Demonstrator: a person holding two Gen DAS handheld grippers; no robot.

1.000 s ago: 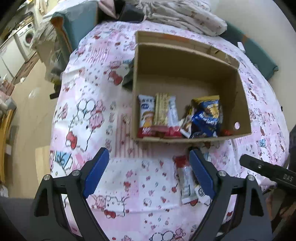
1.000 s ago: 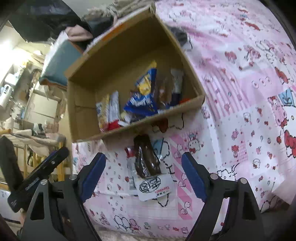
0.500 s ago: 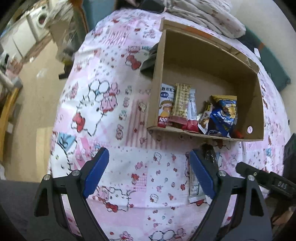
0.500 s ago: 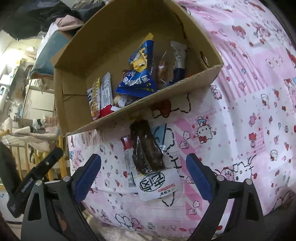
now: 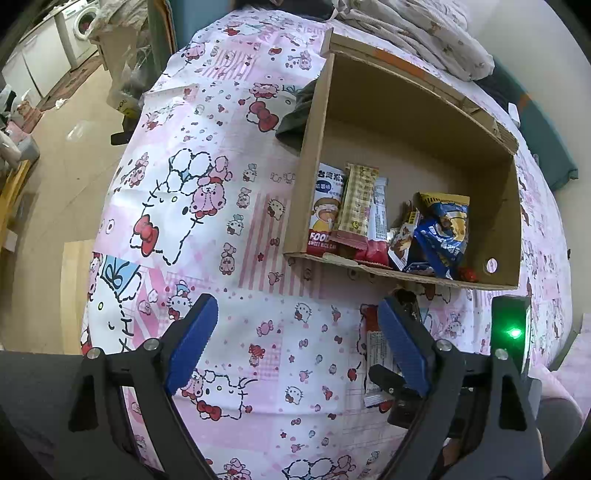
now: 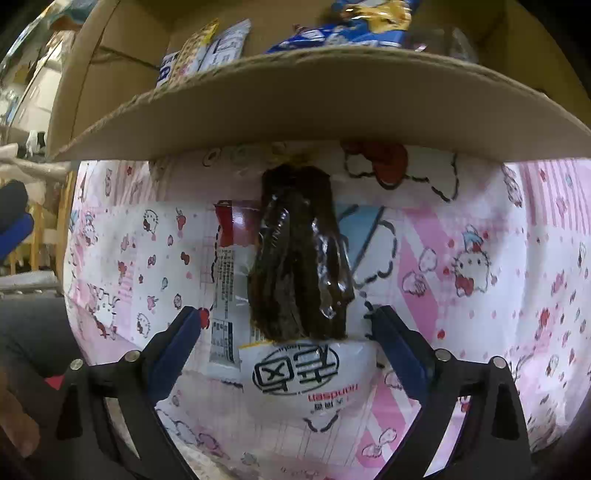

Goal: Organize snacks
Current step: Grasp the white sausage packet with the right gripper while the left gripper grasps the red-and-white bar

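Observation:
An open cardboard box (image 5: 314,155) lies on a pink cartoon-print cloth (image 5: 221,184) and holds several snack packets (image 5: 439,229) along its near wall. In front of that wall (image 6: 295,110) lies a clear packet of dark brown snacks (image 6: 299,258) with a white label end, partly over a slim red and white packet (image 6: 225,273). My right gripper (image 6: 286,317) points down over the dark packet, its jaws opening. The packet sits between them, and the pads are clear of it. My left gripper (image 5: 295,332) hangs open over bare cloth to the left, with nothing between its fingers.
Folded bedding (image 5: 424,33) lies behind the box and a dark cloth (image 5: 295,114) beside its left wall. The cloth's edge drops to the floor (image 5: 55,166) on the left, where a washing machine (image 5: 81,26) stands. The right gripper's body (image 5: 511,332) shows a green light.
The right gripper has come down close over the dark packet and its jaws have spread wider. The left wrist view has rolled a little, and the box now sits further right.

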